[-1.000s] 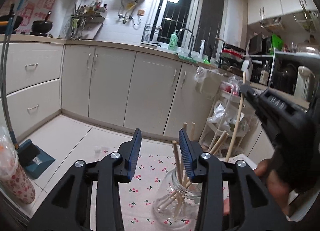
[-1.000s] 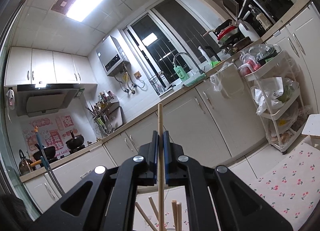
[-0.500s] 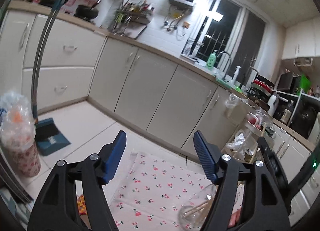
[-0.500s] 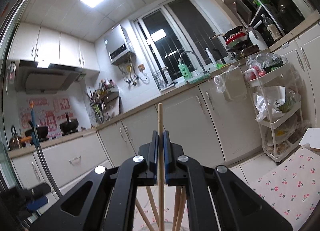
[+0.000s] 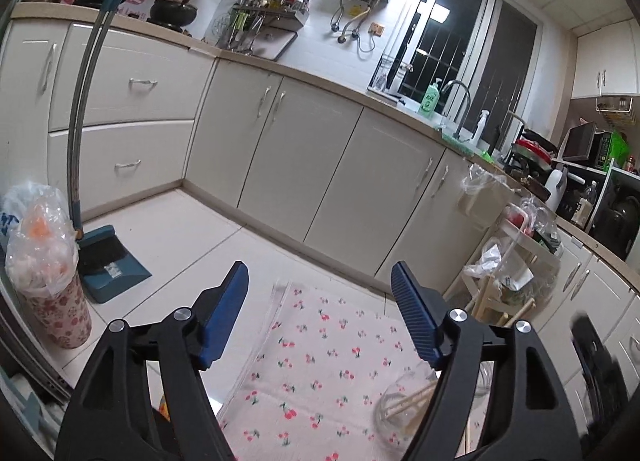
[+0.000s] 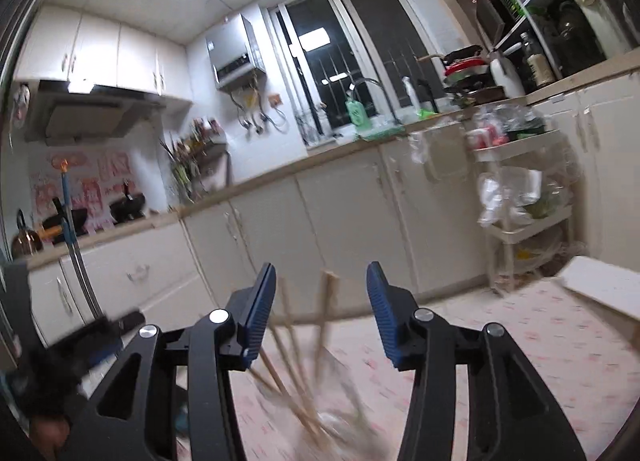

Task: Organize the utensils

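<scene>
Cherry-print cloth (image 5: 320,361) over the surface, pale cupboards (image 5: 328,165) and tiled floor (image 5: 180,229) beyond its far edge. Glass jar (image 5: 400,407) low on the right of the cloth in the left view, partly hidden behind a finger, with chopsticks (image 5: 412,401) leaning inside.

Left gripper (image 5: 320,281): fingers (image 5: 226,301) wide, just been opening, nothing between them, only cloth and floor in the gap.

Right gripper (image 6: 322,281): fingers (image 6: 260,301) about half apart, just been opening. Chopsticks (image 6: 326,301) standing up in the gap, close to the left finger, apparently not pinched. Hard to be sure of contact through the blur. Jar at the bottom of that view too smeared to read.

Likely risks from here:
- Snagging a leaning stick with a finger while pulling away, levering the jar over. Glass, light, top-heavy with long sticks, so easy to tip.
- Rolling off the cloth towards the floor once tipped; probable breakage on tile.
- Sticks springing out and scattering if knocked sideways.
- Clipping the jar with the left gripper, since hidden behind its own finger.

Safer: lifting straight up and clear, slowly, before any sideways move.
</scene>
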Action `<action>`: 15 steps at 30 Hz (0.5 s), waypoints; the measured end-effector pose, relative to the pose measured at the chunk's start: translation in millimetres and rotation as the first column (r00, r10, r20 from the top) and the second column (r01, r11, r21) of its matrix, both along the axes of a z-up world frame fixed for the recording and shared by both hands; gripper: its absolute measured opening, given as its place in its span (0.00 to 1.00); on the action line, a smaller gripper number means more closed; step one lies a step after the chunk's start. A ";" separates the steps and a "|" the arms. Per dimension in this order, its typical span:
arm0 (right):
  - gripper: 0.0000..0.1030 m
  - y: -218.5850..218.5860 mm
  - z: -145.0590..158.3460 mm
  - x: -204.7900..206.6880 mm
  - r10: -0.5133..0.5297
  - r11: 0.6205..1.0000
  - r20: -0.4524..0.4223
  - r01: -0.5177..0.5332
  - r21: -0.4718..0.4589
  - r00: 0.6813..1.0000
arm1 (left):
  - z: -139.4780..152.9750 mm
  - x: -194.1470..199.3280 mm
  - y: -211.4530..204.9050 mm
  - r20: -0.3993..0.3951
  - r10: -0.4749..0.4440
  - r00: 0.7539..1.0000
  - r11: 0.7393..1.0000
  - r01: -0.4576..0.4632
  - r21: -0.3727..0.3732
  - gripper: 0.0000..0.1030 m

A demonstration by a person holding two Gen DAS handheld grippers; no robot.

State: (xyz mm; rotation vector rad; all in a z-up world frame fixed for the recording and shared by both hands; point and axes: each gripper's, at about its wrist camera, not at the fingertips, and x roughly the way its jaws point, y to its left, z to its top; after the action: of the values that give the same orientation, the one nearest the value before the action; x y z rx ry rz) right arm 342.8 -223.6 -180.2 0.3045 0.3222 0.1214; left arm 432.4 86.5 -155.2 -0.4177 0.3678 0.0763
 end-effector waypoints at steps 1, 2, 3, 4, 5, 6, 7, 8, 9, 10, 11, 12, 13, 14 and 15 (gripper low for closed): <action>0.46 -10.8 -8.5 -6.8 -0.001 1.000 -0.077 -0.001 -0.026 0.997 | -1.2 -4.2 1.4 -0.005 -0.001 1.000 1.000 0.001 -0.007 0.70; 0.46 -17.6 -16.0 -9.8 -0.003 0.999 -0.132 -0.003 -0.044 0.991 | -3.8 -11.0 2.6 -0.018 -0.003 1.000 1.000 0.003 -0.014 0.70; 0.43 -25.6 -26.8 -12.4 -0.007 0.998 -0.202 -0.006 -0.064 0.979 | -6.5 -16.5 2.9 -0.029 -0.006 1.000 1.000 0.006 -0.016 0.71; 0.39 -32.7 -37.4 -13.5 -0.013 0.997 -0.268 -0.009 -0.078 0.963 | -9.4 -21.9 2.6 -0.041 -0.010 0.999 1.000 0.009 -0.015 0.71; 0.34 -41.6 -52.1 -12.8 0.000 0.997 -0.360 -0.026 -0.069 0.933 | -14.7 -29.3 1.6 -0.060 -0.017 0.998 1.000 0.016 -0.016 0.71; 0.27 -48.3 -64.0 -11.8 0.017 0.998 -0.424 -0.039 -0.042 0.906 | -18.6 -34.3 0.5 -0.074 -0.025 0.997 1.000 0.024 -0.019 0.72; 0.26 -50.1 -72.2 -11.2 0.023 0.998 -0.462 -0.044 -0.036 0.887 | -24.4 -38.8 -1.8 -0.098 -0.041 0.994 0.999 0.039 -0.024 0.72; 0.25 -50.8 -82.4 -8.3 0.042 0.997 -0.510 -0.066 -0.029 0.859 | -29.5 -41.4 -3.1 -0.115 -0.056 0.992 0.998 0.053 -0.026 0.72; 0.22 -51.4 -89.4 -6.9 0.050 0.997 -0.534 -0.069 -0.017 0.844 | -36.1 -45.0 -8.6 -0.144 -0.081 0.986 0.997 0.078 -0.024 0.72; 0.22 -49.2 -95.2 -4.6 0.058 0.997 -0.555 -0.077 -0.011 0.830 | -40.5 -47.7 -13.1 -0.156 -0.094 0.983 0.996 0.092 -0.021 0.72; 0.22 -45.4 -98.9 -2.7 0.077 0.996 -0.570 -0.092 0.003 0.818 | -44.2 -51.1 -19.0 -0.171 -0.114 0.979 0.993 0.114 -0.013 0.72; 0.22 -42.6 -101.7 -1.0 0.087 0.995 -0.576 -0.095 0.017 0.812 | -46.1 -53.5 -24.1 -0.180 -0.129 0.975 0.991 0.130 -0.007 0.72; 0.22 -38.4 -102.8 0.7 0.083 0.995 -0.580 -0.097 0.007 0.811 | -48.4 -56.0 -27.6 -0.186 -0.140 0.972 0.990 0.143 -0.001 0.72; 0.22 -34.5 -104.0 2.8 0.090 0.994 -0.586 -0.108 0.005 0.805 | -50.7 -58.7 -31.3 -0.193 -0.151 0.970 0.988 0.155 0.005 0.72; 0.22 -29.6 -106.3 5.8 0.095 0.993 -0.598 -0.117 0.002 0.796 | -52.4 -61.3 -33.3 -0.197 -0.158 0.968 0.987 0.163 0.007 0.73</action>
State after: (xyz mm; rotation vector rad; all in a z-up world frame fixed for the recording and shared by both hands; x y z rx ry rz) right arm 348.6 -253.2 -286.5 0.2845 0.9762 0.1284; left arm 371.1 53.2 -207.5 -0.3570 0.5937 -0.0366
